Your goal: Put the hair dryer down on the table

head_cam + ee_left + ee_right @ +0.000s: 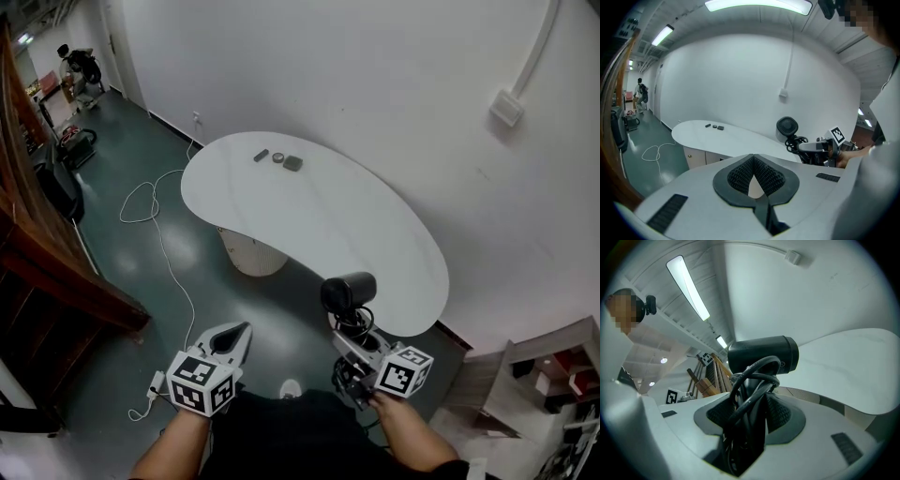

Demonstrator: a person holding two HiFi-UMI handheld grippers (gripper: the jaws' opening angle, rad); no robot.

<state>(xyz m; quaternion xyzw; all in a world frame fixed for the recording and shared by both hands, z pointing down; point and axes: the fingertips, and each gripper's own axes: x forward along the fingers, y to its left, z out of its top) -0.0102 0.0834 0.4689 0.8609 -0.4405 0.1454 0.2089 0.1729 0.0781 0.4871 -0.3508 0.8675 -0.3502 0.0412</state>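
Right gripper [354,339] jaws clamp the hair dryer [349,291] by its cord-wrapped handle. Left gripper [234,339] jaws are closed on nothing, counter [309,216] ahead.

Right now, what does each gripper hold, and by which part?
The right gripper holds the hair dryer by its cord-wrapped handle; the left gripper holds nothing.

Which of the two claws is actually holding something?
The right gripper: its jaws clamp the black hair dryer by its handle. The left gripper is closed on nothing.
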